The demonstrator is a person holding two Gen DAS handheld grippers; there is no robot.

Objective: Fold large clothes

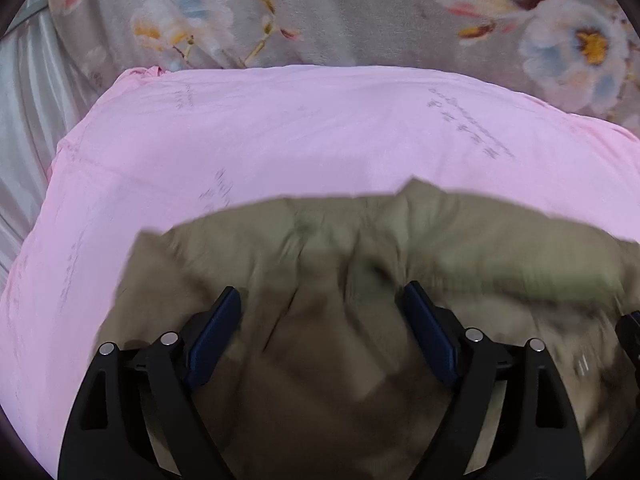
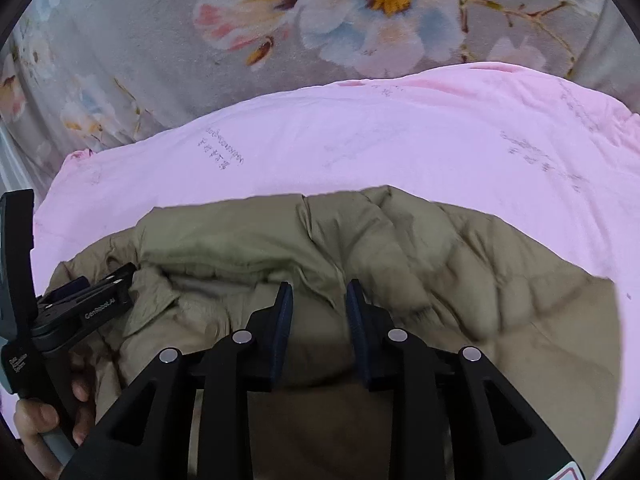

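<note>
Tools both hang over an olive padded jacket (image 2: 400, 248) spread on a pink sheet (image 2: 360, 152). The left tool (image 1: 320, 300) has its jaws spread wide, and nothing is caught between them, only jacket cloth below. The right tool (image 2: 320, 292) stands partly open, its jaws apart with puffy fabric showing in the gap, pressed by neither. Both point steeply down toward the jacket. From the right-hand view, the left tool sits at nine o'clock, a hand (image 2: 48, 416) wrapped round its grip at eight o'clock. A flowered blanket (image 1: 360, 12) lies beyond the sheet at twelve o'clock. The jacket is blurred in the left view, and its near part is hidden behind the tools.
</note>
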